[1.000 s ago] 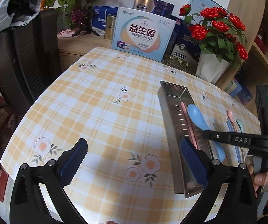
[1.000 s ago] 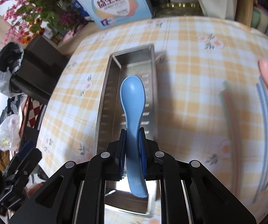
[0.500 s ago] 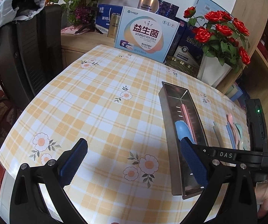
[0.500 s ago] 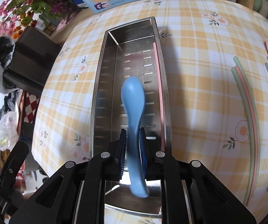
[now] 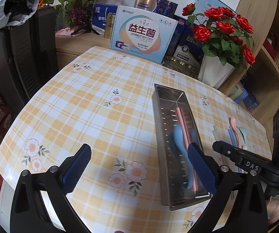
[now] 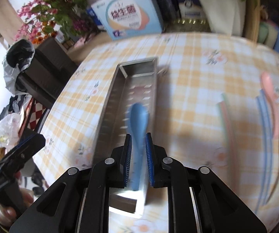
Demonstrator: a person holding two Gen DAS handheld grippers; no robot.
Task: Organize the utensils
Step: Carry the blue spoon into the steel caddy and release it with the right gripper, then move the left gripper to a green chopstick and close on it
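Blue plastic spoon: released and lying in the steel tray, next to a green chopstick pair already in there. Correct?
Wrong on one point: the chopstick pair in the long perforated steel tray is pink, not green, as the left wrist view shows. The blue plastic spoon does lie in the tray beside it, with the right gripper fingers parted around it.

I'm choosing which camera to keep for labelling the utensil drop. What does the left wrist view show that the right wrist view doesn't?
Only the left wrist view shows the red roses, the pink chopsticks lying in the tray, and the right gripper's outside.

Only the right wrist view shows the right gripper with a gap between its pads and the blue spoon, though motion blur softens it.

Both show the metal tray, the spoon in it, the loose utensils on the checked tablecloth, and the blue box.
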